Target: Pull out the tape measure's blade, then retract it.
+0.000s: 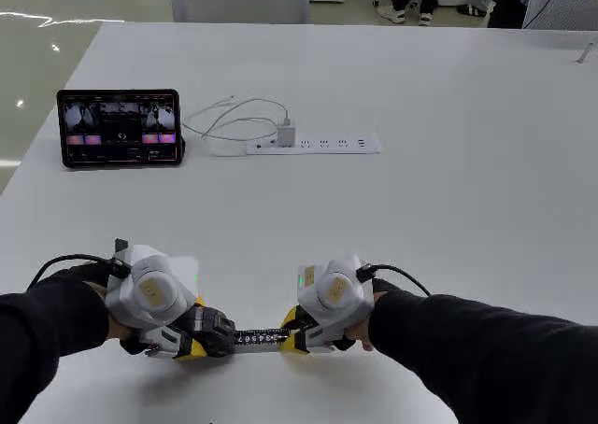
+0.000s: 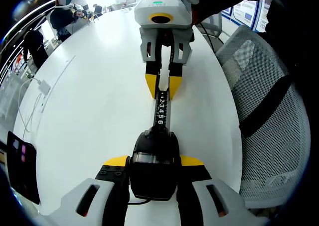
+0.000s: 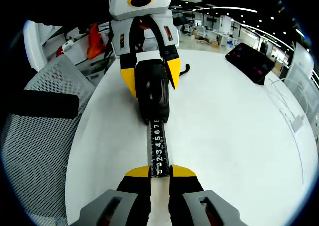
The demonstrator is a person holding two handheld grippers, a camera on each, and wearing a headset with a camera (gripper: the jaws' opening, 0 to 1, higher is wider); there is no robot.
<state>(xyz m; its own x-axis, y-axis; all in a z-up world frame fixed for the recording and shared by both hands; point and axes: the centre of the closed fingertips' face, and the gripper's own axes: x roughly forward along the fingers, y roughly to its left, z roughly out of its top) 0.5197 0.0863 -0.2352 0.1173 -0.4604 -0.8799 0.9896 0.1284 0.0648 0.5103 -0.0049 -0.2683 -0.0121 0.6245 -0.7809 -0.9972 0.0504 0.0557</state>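
Note:
A black tape measure case (image 1: 213,331) (image 2: 154,159) (image 3: 153,89) sits low over the white table (image 1: 374,190), and my left gripper (image 1: 187,342) (image 2: 154,161) is shut on it. A short length of its blade (image 1: 260,336) (image 2: 161,107) (image 3: 157,145), black with white numbers, runs out to the right. My right gripper (image 1: 291,335) (image 3: 159,172) is shut on the blade's end. The two grippers face each other, a short gap apart, near the table's front edge.
A tablet (image 1: 119,127) with a lit screen lies at the back left. A white power strip (image 1: 318,145) with a charger and looped cable (image 1: 234,116) lies behind the grippers. A mesh chair (image 2: 269,116) (image 3: 40,131) stands by the table's edge.

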